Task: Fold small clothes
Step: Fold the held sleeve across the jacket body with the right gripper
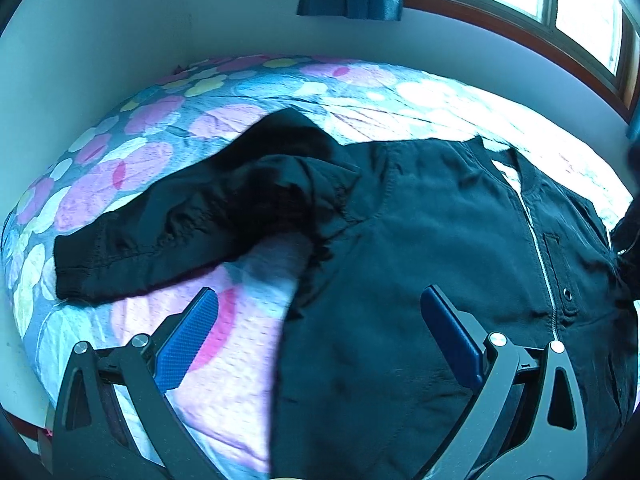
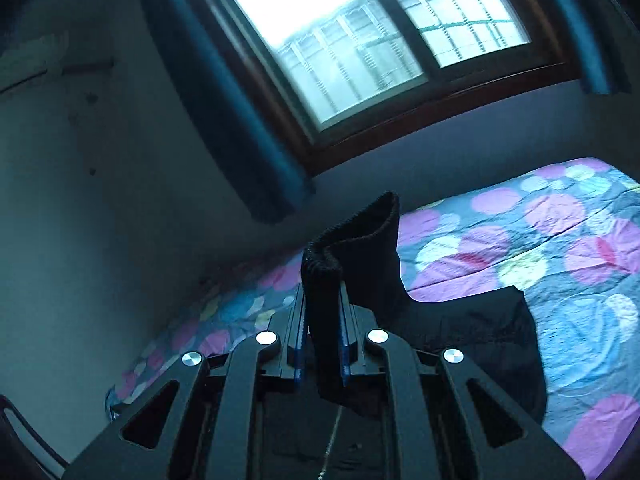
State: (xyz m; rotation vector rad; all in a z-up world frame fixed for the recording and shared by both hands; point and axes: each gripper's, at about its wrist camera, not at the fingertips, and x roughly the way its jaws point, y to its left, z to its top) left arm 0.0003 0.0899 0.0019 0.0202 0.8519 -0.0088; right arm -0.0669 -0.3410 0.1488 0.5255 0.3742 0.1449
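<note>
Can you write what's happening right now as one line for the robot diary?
left gripper: open over jacket | right gripper: shut on jacket cuff, lifted | jacket: spread on bed, zipped

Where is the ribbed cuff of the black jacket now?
In the right wrist view, the ribbed cuff is clamped in the right gripper, lifted above the flowered bedspread, below the window.

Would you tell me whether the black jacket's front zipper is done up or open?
Done up: on the black jacket, the silver zipper runs as one closed line from collar downward, both front panels meeting.
</note>
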